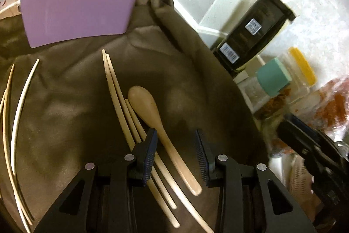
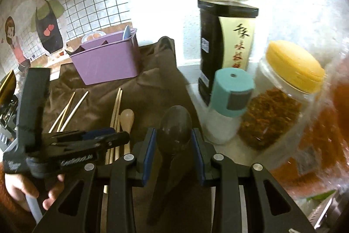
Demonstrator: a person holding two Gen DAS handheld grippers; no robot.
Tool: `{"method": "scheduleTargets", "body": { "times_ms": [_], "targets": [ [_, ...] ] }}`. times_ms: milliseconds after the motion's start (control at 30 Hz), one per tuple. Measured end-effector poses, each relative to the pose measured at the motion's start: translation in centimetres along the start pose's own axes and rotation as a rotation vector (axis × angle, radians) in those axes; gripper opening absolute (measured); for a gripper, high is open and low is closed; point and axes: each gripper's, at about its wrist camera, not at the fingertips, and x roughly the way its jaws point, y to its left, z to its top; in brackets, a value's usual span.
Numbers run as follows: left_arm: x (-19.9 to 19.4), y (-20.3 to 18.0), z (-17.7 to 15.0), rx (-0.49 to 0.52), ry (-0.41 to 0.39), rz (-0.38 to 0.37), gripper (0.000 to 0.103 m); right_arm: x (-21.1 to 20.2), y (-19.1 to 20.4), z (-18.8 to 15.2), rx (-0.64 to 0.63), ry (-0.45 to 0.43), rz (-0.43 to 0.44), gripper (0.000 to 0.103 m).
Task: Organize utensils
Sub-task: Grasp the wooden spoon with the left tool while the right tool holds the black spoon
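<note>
Black label (image 2: 236,45) with pale Chinese characters, partly legible

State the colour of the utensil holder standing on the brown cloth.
Purple. The utensil holder shows best in the left wrist view, large and close at the far edge of the cloth.

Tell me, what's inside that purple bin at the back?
A pale blue utensil end sticks up at one corner of the purple bin, and a dark piece pokes over its rim. The bin's walls hide everything lower down.
</note>
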Motion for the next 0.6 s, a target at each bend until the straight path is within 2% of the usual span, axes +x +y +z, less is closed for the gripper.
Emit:
{"method": "scheduleTargets", "body": {
  "times_ms": [267, 367, 600],
  "targets": [
    [1.8, -0.1, 1.0, 0.006, -0.011, 0.083, 0.037, -0.9, -1.1, -0.8, 0.034, -0.007, 0.011, 0.029],
    [2.7, 0.3, 1.6, 0.003, -0.005, 0.088, 0.036, -1.0, -1.3, -1.0, 0.045, -0.006, 0.015, 0.029],
    [4.1, -0.4, 2.9, 0.059, -0.022, 0.138, 0.037, -1.2, -0.9, -1.5, 0.042, -0.002, 0.023, 0.029]
  ]
}}
